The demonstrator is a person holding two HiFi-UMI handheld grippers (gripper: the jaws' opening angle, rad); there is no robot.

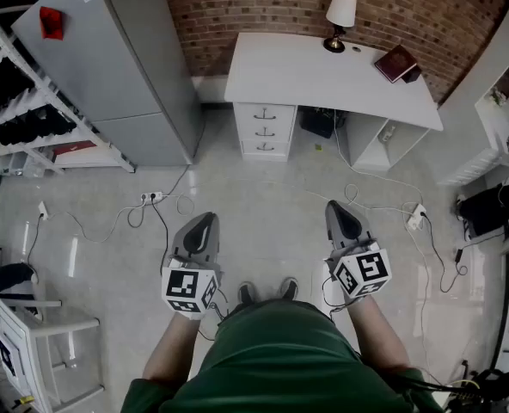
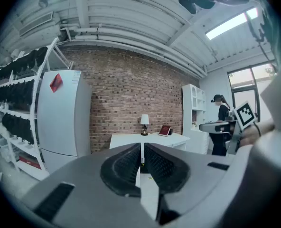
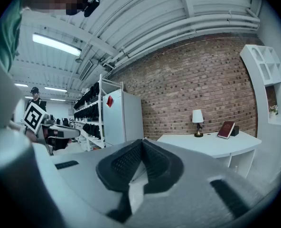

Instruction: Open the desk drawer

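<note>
The person stands on the pale floor (image 1: 263, 205) facing a white worktop (image 1: 323, 80) set against the brick wall (image 1: 263, 3), and holds both tools out in front at about waist height, pointing towards it and nearly level. The left tongs (image 1: 205, 218) are clenched: in the left gripper view the two ribbed black pads of the left tongs (image 2: 143, 146) lie together with nothing between them. The right tongs (image 1: 339, 205) are clenched as well, and the right gripper view shows their pads (image 3: 141, 141) meeting at the tip, again on nothing. The drawer stack (image 1: 265, 132) sits under the left end of the worktop, three white fronts one above another, each with a small dark handle. All three are shut flush, the top drawer (image 1: 266, 114) included. The stack is well apart from both tongs, with open floor between. On the worktop a lamp (image 1: 340, 20) with a white shade stands near the back edge, and a red book (image 1: 396, 62) lies towards the back right corner. A grey refrigerator (image 1: 108, 67) stands to the left of the worktop, with a rack (image 1: 14, 84) of dark items beyond it. Cables (image 1: 125, 218) trail over the floor.
</note>
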